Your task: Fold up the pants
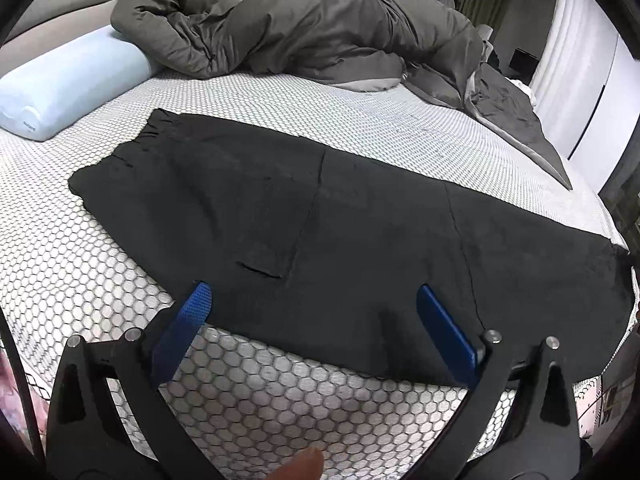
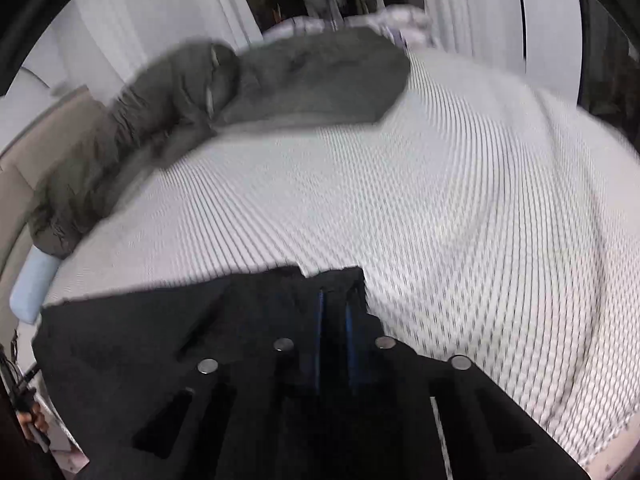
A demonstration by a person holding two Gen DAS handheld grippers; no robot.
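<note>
Pants (image 1: 320, 220), black, lie spread flat across the honeycomb-patterned mattress (image 1: 280, 400) just ahead of the left gripper (image 1: 314, 296), whose blue fingers (image 1: 188, 320) stand wide apart over the near edge of the cloth, clamping nothing. The right gripper (image 2: 334, 308) has its jaws closed on the cloth's end. A grey duvet (image 1: 300, 20) lies bunched far beyond the left gripper, with a pale pillow (image 1: 72, 84) to its far left.

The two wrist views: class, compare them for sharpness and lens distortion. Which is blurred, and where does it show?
Left wrist view: sharp, the hexagons on the mattress cover crisp, the black pants evenly lit, edges bowed by the fisheye. Right wrist view: motion-blurred, the mattress pattern smeared into curved streaks, the grey duvet soft-edged.
</note>
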